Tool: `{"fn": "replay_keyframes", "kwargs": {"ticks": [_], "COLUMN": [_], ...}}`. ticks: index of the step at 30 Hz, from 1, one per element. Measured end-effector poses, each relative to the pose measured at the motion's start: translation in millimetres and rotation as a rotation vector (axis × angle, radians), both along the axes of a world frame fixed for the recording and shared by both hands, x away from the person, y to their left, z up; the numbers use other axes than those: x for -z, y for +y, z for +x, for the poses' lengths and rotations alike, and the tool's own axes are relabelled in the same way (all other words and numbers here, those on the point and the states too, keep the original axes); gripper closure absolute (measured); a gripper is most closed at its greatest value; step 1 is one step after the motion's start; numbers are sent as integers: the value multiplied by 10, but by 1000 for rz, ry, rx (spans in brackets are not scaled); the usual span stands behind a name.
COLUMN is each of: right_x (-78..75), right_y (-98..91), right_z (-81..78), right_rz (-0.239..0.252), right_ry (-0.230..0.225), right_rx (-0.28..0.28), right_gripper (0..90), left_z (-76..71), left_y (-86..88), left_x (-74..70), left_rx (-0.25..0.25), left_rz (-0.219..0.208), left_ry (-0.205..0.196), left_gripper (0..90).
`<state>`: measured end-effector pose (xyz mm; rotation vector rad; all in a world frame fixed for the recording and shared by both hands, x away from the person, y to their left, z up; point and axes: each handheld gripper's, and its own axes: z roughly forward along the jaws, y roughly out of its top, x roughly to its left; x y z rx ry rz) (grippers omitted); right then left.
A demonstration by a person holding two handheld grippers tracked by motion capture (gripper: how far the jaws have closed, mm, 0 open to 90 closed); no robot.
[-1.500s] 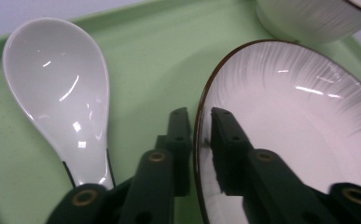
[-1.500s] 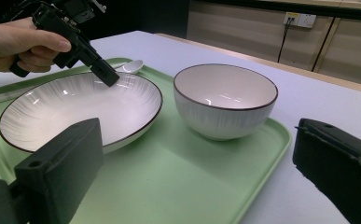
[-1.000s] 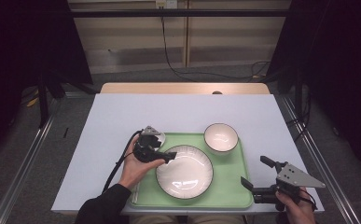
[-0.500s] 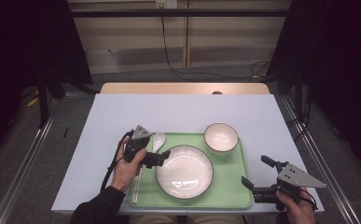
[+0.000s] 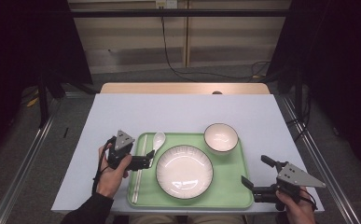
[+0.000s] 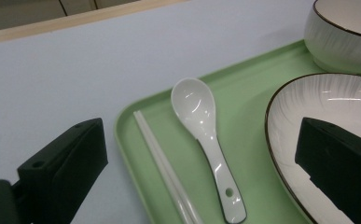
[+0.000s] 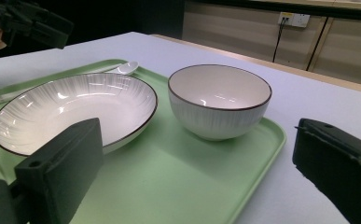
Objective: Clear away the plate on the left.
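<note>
spoon (image 6: 205,135) lies free on the green tray (image 5: 234,196), just let go.

big first: the white table (image 5: 178,112) holds the tray. on it sit a wide plate (image 5: 184,171) in the middle and a bowl (image 5: 220,137) at the far right corner. the white spoon and a pair of chopsticks (image 6: 166,170) lie side by side along the tray's left edge, bowl end away from the person. the left gripper (image 5: 146,160) hangs just by them, its jaws have just been opening and now stand spread wide with nothing pinched. the right gripper (image 5: 255,173) waits by the tray's near right corner, jaws spread too, holding nothing.
</note>
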<state>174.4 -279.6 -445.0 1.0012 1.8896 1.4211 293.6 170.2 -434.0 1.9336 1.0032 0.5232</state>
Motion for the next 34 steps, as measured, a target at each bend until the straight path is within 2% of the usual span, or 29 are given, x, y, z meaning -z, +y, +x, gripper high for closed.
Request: {"fn": "replay_keyframes", "kwargs": {"ticks": [3,5,8,11,13,16,18,20,22,26,28,30,31,32,34], "right_x": [4,6,5,7,11,11,11,15,17,18,19,20,23,25,30], "right_y": [1,-4,-9,-11,-12,-23,-29,-30,-34,-46,-51,-56,-58,-62,-77], "right_z": [8,16,13,14,15,6,5,9,9,8,11,14,14,12,15], "right_rz": [4,1,3,2,4,-1,1,4,2,1,5,2,2,3,2], "right_ry": [4,4,11,11,12,13,16,17,19,19,23,28,31,32,41], "right_rx": [-3,4,12,24,27,30,31,37,42,45,48,50,50,55,64], "right_gripper": [15,15,15,15,15,15,15,15,15,15,15,15,15,15,16], "left_z": [-75,-113,-172,-235,-283,-342,-376,-427,-445,-504,-511,-499,-504,-501,-489], "left_y": [84,170,291,382,446,553,617,677,724,788,806,813,824,833,828], "left_x": [18,19,21,33,32,50,80,116,130,168,190,211,213,217,233], "left_rx": [0,-2,-25,-61,-58,-84,-99,-103,-109,-123,-129,-126,-119,-115,-119], "left_rz": [25,26,10,17,15,2,2,-6,-21,-37,-29,-37,-53,-67,-52], "left_ry": [-14,-23,-26,0,-11,-23,-14,-44,-23,-44,-46,-36,-22,-26,-27], "left_gripper": [16,18,20,14,14,15,18,19,18,20,16,19,25,23,12]}}
